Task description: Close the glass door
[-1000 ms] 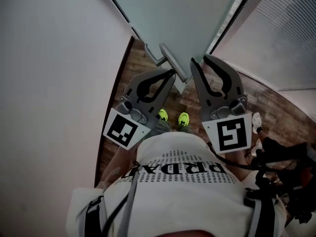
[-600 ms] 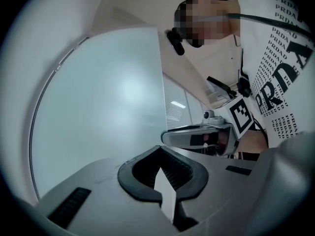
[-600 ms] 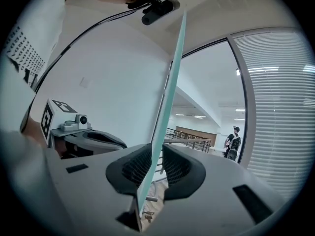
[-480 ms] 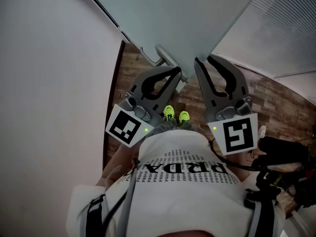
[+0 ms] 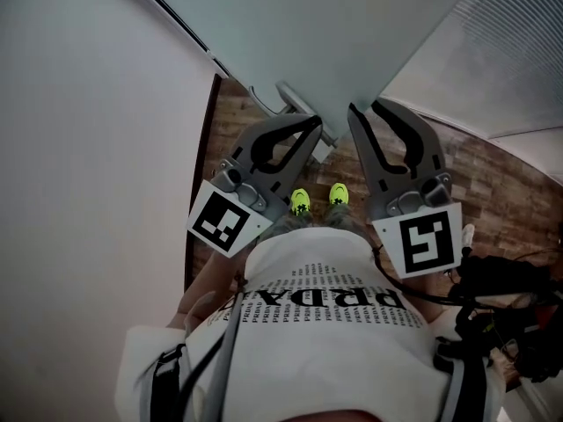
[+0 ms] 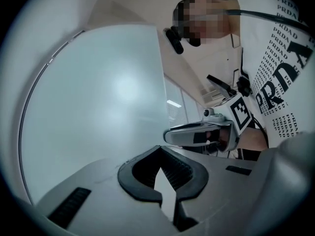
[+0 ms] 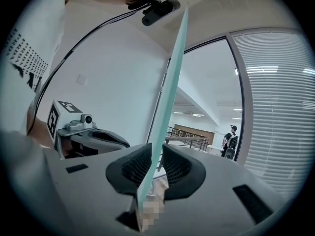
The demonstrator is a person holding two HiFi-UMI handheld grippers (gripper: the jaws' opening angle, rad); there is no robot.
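Note:
The frosted glass door fills the top of the head view, and its metal handle juts out low on the pane. My left gripper is shut with nothing in it, its tips right beside the handle. In the left gripper view the pane looms just ahead of the shut left gripper. My right gripper is open. In the right gripper view the door's thin edge runs between the spread pads of the right gripper.
A white wall stands close on the left, a blind-covered glass wall on the right. Wood floor and the person's yellow shoes show below. A distant person stands in the hall beyond the door.
The glass pane now covers more of the head view and of the left gripper view. Both grippers kept their jaws as they were. The right shoe has stepped forward.

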